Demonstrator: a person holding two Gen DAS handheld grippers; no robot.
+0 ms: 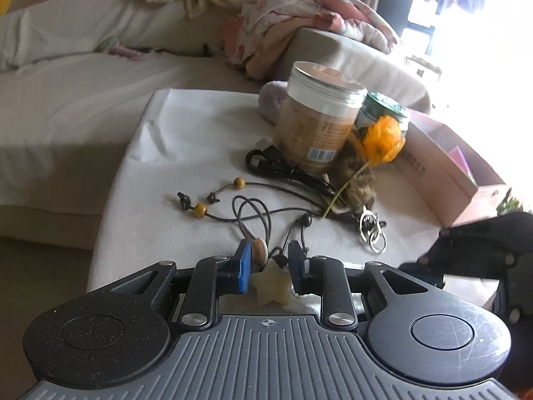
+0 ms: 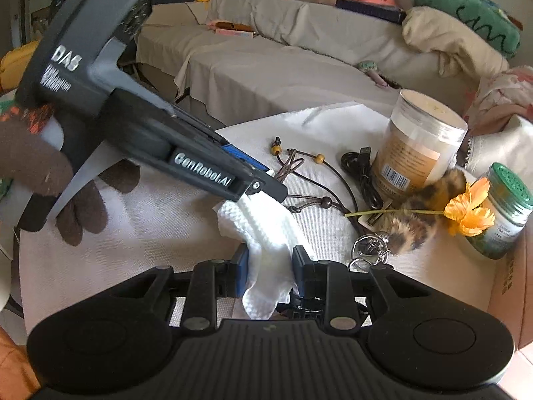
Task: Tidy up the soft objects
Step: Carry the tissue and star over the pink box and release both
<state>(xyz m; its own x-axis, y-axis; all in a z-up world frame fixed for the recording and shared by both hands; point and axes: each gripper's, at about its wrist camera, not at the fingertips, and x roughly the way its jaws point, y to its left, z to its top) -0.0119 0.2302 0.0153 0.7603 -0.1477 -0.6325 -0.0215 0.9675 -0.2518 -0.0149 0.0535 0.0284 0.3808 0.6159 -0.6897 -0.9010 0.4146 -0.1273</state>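
Cloth (image 2: 266, 233) pinched by both grippers, left gripper (image 2: 263, 180) and right gripper (image 2: 269, 266), jaws narrow; lift together, clear of cord necklace (image 2: 319, 196) near table's front edge.

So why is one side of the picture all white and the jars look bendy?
Left wrist view: window light floods the right edge, washing out the pink box. Both views: the fisheye lens tilts the big jar, and the moving left gripper blurs slightly in the right wrist view.

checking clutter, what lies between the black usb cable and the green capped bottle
In the right wrist view, the big tan jar and the furry brown keychain with the orange flower sit between the cable and the bottle.
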